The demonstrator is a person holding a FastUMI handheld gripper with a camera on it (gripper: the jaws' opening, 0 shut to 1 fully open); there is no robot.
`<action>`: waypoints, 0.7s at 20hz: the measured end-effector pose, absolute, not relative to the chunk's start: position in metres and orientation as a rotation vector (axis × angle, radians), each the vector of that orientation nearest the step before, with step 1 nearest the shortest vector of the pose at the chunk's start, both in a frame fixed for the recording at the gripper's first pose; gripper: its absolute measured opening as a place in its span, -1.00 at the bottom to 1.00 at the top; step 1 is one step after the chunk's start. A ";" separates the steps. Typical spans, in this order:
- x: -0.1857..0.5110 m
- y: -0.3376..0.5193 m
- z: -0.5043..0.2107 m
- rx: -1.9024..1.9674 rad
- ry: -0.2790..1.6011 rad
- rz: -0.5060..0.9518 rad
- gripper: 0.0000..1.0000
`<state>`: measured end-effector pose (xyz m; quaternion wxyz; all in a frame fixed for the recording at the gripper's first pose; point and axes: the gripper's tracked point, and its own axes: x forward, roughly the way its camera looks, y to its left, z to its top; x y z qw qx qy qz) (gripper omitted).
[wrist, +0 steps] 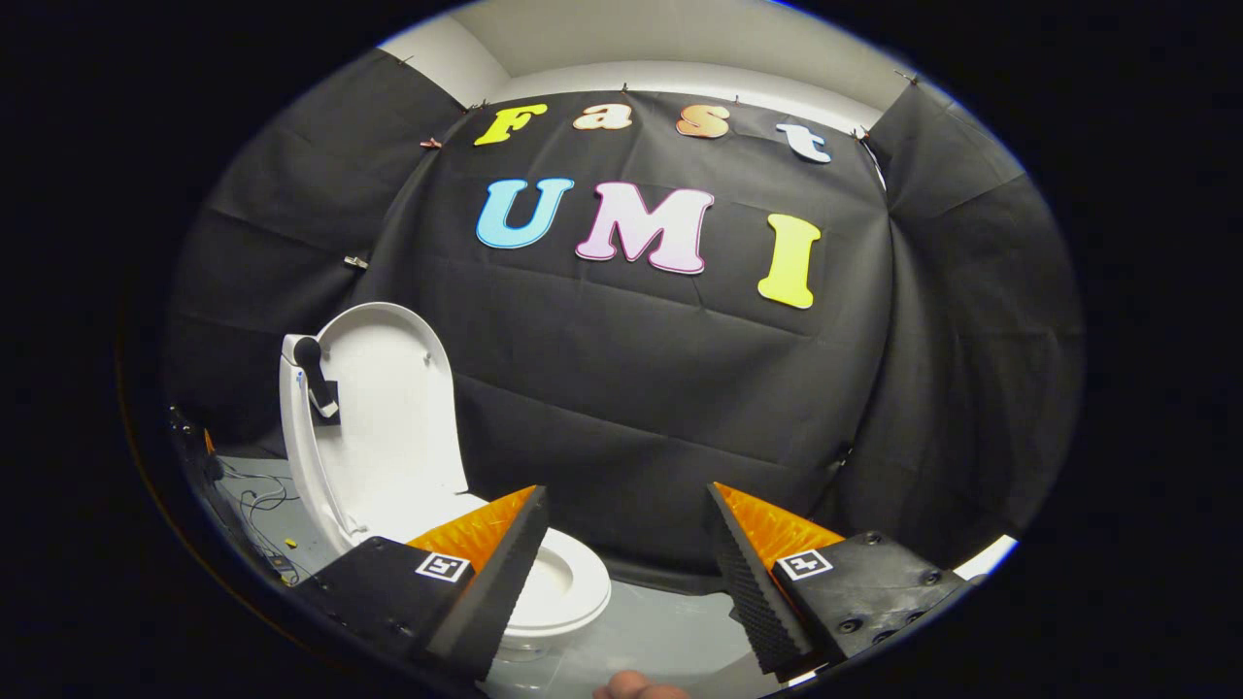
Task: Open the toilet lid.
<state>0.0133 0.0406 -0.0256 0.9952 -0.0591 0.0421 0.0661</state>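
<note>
The toilet lid (393,408) is white, smooth and shiny, shaped like a long egg. It stands up straight against the tank (296,427), already open. Under it the round white seat (568,582) lies flat on the bowl, down on the pale grey floor (660,631) near the black cloth wall. A small black handle (316,374) sticks out by the lid's top edge. The tongs (629,529) are open wide, with bumpy ridged fingers (748,582). They hold nothing and touch nothing. The seat peeks out just past the left finger. Thin wires (257,500) lie on the floor beside the toilet.

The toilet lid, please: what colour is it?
White, seen in the gripper view: the toilet lid stands raised.
</note>
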 end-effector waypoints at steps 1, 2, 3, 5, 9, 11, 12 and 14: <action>0.014 0.039 -0.026 -0.122 0.083 0.129 0.98; 0.015 0.038 -0.026 -0.122 0.082 0.125 0.98; 0.015 0.037 -0.026 -0.119 0.080 0.121 0.98; 0.015 0.033 -0.024 -0.110 0.073 0.113 0.98; 0.018 0.029 -0.022 -0.097 0.065 0.096 0.98; 0.017 0.032 -0.026 -0.092 0.077 0.104 0.97; 0.016 0.032 -0.027 -0.097 0.080 0.104 0.98; 0.015 0.034 -0.025 -0.103 0.070 0.112 0.98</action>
